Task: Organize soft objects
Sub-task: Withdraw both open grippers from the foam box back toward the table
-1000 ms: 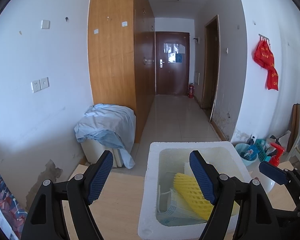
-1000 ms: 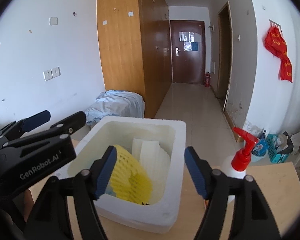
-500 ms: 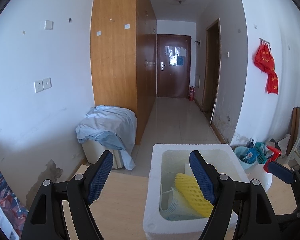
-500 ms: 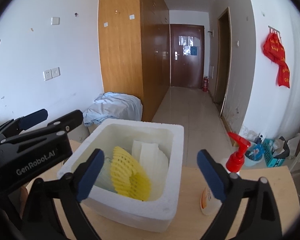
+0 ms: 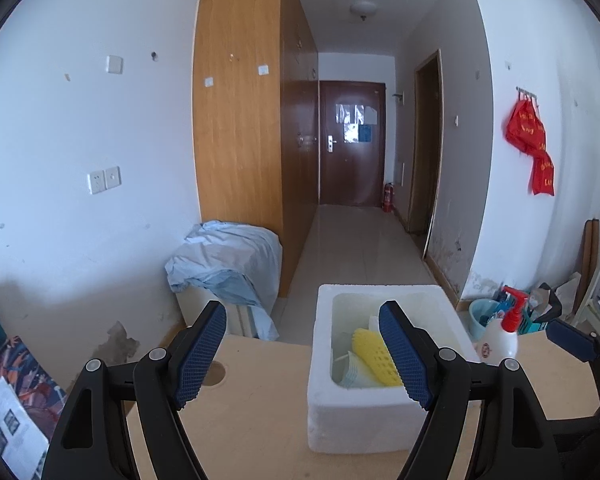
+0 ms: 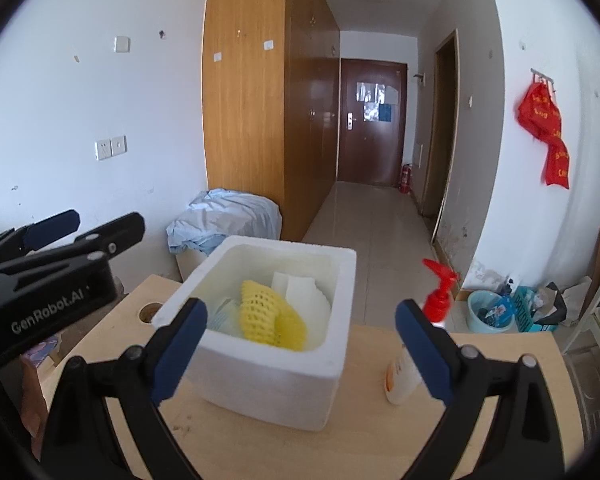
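- A light wooden table (image 6: 260,444) carried everything and had a round hole near its left edge.
- A white foam box (image 6: 276,384) stood on it.
- A red-capped spray bottle (image 6: 400,376) stood just beside the box's right.

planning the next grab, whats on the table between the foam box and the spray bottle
Nothing. In the right wrist view a bare strip of table separates the foam box from the spray bottle; they stand apart.

A: What else stands on the wooden surface (image 6: 364,432)?
B: A white spray bottle (image 6: 404,372) with a red trigger.
A: And beyond?
B: A pale blue sheet (image 5: 228,264) draped over a box, a wooden wardrobe (image 5: 240,120), red bags (image 5: 534,148) hanging on the wall.
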Motion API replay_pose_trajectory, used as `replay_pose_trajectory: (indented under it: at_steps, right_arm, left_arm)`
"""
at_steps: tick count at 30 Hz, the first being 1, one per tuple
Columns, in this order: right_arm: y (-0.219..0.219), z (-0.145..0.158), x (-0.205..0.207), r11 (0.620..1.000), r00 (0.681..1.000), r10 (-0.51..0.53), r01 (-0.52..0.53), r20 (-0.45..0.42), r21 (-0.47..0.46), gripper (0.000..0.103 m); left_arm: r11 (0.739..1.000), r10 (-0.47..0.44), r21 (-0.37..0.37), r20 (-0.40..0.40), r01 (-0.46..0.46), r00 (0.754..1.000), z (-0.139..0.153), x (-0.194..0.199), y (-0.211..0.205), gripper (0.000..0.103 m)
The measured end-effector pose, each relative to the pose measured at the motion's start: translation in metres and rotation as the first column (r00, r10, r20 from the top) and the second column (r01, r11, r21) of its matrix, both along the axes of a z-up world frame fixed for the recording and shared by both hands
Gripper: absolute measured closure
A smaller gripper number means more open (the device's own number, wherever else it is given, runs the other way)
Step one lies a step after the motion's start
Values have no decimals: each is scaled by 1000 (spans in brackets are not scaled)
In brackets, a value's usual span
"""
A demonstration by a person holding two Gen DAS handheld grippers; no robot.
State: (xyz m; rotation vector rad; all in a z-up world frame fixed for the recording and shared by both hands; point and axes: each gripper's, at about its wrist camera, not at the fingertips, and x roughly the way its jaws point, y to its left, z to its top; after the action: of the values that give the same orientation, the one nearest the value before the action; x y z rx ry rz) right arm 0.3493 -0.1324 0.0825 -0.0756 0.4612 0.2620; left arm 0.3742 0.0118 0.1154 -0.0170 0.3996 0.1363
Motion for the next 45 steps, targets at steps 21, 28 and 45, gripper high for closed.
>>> replay_pose_trajectory:
  at_steps: [21, 28, 45]
  right_arm:
    - [-36, 23, -152, 996, 992, -46, 37, 119, 80, 0]
    - [-43, 15, -182, 994, 989, -82, 71, 127, 86, 0]
    - [-50, -16, -246, 990, 970, -105, 79, 218, 121, 0]
  left_arm:
    - [1000, -28, 13, 109, 26, 994, 26, -199, -13, 3]
    - [999, -35, 15, 103, 34, 994, 8, -240, -15, 3]
    - [997, -76, -7, 177, 78, 981, -43, -306, -18, 2]
